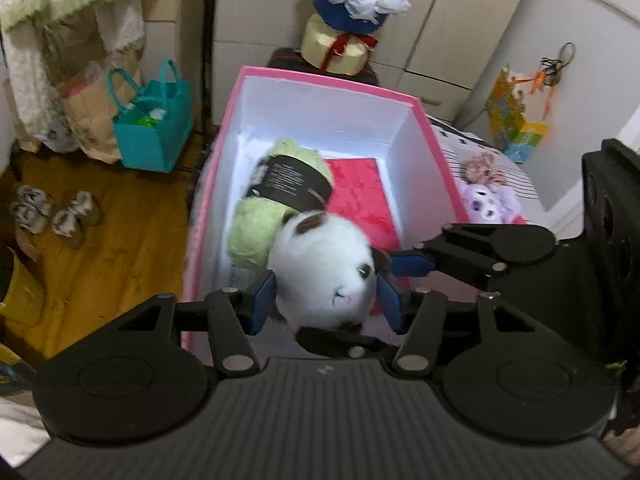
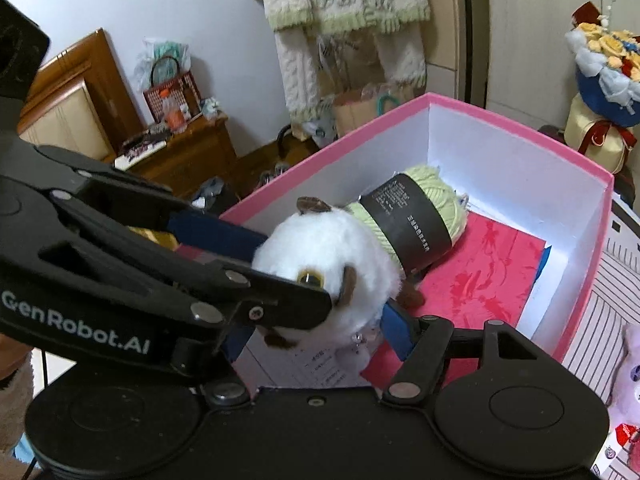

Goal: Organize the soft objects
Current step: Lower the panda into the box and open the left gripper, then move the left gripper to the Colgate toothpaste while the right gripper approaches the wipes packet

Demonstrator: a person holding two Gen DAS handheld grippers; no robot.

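A white plush toy with brown ears hangs over the near end of a pink box with white inside walls. My left gripper is shut on the plush, its blue pads against both sides. My right gripper reaches in from the right in the left wrist view, jaws around the same plush, touching it. A green yarn skein with a black label lies in the box on a red sheet.
A purple plush lies on striped fabric right of the box. A flower bouquet on a round box stands behind. A teal bag, shoes and wooden floor are to the left. A wooden cabinet stands by the wall.
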